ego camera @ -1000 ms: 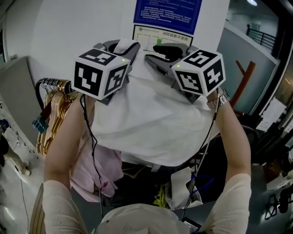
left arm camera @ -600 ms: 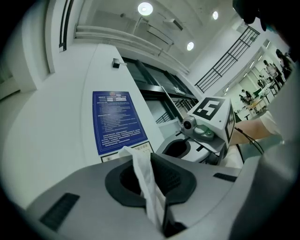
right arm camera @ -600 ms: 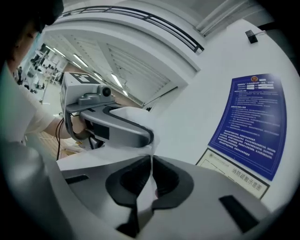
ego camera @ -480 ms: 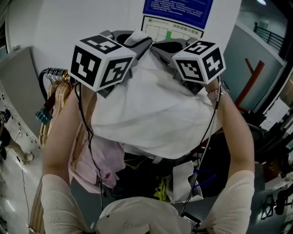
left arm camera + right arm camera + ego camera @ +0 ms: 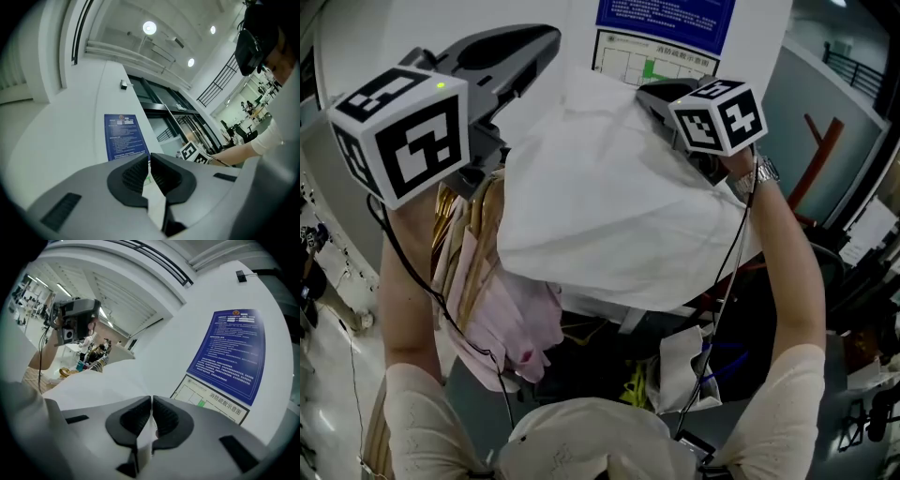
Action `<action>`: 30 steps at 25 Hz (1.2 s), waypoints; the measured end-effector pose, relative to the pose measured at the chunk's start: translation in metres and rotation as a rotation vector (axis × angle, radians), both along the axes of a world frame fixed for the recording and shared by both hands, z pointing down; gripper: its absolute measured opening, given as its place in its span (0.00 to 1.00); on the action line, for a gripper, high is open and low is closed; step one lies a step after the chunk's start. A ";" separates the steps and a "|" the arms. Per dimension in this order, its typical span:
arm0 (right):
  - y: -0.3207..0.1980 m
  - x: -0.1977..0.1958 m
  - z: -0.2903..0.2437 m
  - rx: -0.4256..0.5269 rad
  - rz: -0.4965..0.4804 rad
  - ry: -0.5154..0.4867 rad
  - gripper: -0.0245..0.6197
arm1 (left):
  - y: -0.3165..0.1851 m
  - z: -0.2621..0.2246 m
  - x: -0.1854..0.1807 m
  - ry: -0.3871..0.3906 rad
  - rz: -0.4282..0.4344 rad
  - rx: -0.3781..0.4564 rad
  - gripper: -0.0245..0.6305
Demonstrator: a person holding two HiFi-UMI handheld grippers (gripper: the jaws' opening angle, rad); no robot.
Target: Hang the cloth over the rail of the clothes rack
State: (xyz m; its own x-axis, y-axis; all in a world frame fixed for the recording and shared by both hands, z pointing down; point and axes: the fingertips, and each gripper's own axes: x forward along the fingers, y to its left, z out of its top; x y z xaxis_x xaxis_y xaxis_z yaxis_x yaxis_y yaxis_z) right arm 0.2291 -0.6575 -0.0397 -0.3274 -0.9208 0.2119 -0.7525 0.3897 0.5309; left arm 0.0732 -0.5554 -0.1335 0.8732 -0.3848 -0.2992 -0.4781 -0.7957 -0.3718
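Observation:
The white cloth [image 5: 609,206] hangs spread between both raised grippers, in front of a white wall. My right gripper [image 5: 654,94] is shut on its upper right edge, and a fold of cloth [image 5: 103,378] runs between the pads [image 5: 140,416]. My left gripper [image 5: 546,39] is held high at the left, near the cloth's upper left corner. Its jaws are shut, with a white strip of cloth [image 5: 155,199] pinched between them. In the head view the left gripper's body hides that pinch. The rack's rail is hidden behind the left gripper's marker cube [image 5: 398,131].
Gold hangers [image 5: 473,220] and a pink garment [image 5: 502,319] hang below the left gripper. A blue notice [image 5: 666,11] and a floor plan [image 5: 652,64] are on the wall behind. A reddish pole [image 5: 811,155] stands at the right. Clutter lies under the cloth.
The left gripper has swung out to the left and nearer the camera, drawing the cloth wider. The right gripper's jaws have closed on the cloth's edge.

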 end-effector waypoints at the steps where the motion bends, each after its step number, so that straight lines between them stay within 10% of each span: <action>1: 0.000 0.001 -0.003 0.017 0.011 -0.005 0.07 | 0.005 -0.003 -0.007 0.016 -0.006 0.011 0.06; 7: 0.004 0.017 -0.036 0.150 0.073 -0.166 0.09 | 0.024 0.059 -0.019 -0.070 0.091 -0.080 0.06; 20: 0.103 -0.016 -0.085 0.202 -0.105 -0.449 0.09 | 0.010 0.174 -0.043 -0.074 -0.216 -0.135 0.06; 27: 0.221 -0.022 -0.008 0.251 -0.132 -0.441 0.15 | 0.003 0.188 -0.052 -0.030 -0.219 -0.199 0.08; 30: 0.246 0.004 0.052 0.264 -0.028 -0.389 0.19 | 0.003 0.193 -0.048 -0.045 -0.182 -0.198 0.25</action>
